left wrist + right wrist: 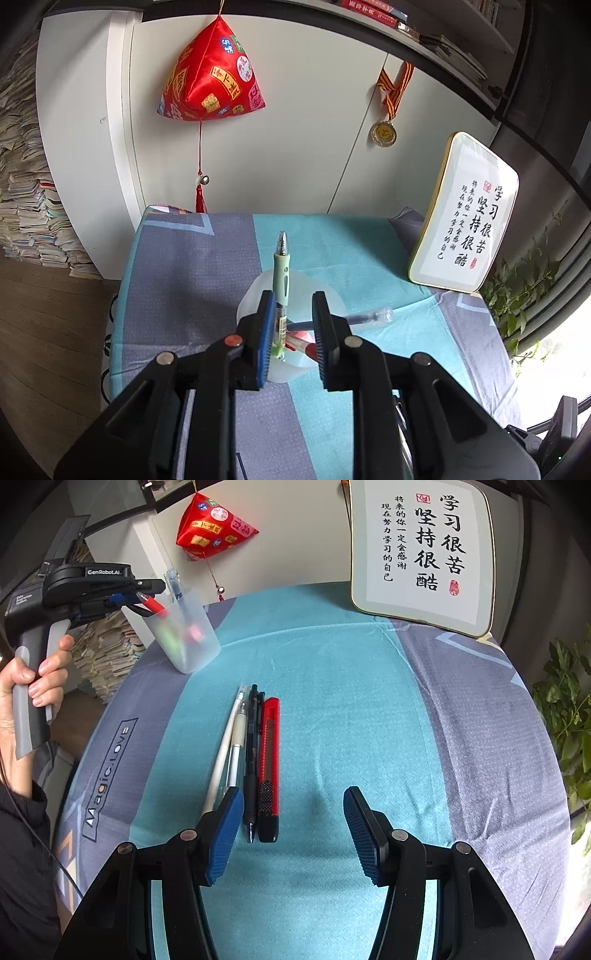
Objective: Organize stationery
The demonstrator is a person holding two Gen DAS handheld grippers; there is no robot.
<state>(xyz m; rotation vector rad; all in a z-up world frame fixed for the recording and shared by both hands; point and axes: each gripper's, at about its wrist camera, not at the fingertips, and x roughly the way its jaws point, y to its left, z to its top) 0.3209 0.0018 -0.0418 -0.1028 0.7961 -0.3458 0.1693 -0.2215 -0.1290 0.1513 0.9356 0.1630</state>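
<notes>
Two hand-held tongs work over a tabletop covered in teal and grey cloth. The left tongs hang above a translucent plastic cup that stands near the far left corner of the cloth. Their pads are narrowly parted and grip nothing. A green pen stands in the cup, button end up, its barrel lying against the inner face of the left pad and clear of the right pad. A blue pen and a red pen also lean inside the cup. The right wrist view shows a person's hand wrapped round the grey handle of the left tongs. The right tongs point down at the teal middle strip, set wide and empty. Four items lie side by side there, touching or nearly so: a white pen, a clear pen, a black pen and a red utility knife. Their near ends reach the left pad of the right tongs; whether it touches them cannot be told. A framed calligraphy panel leans upright at the far right edge of the tabletop, and a red fabric ornament and a medal hang on the white wall behind.
</notes>
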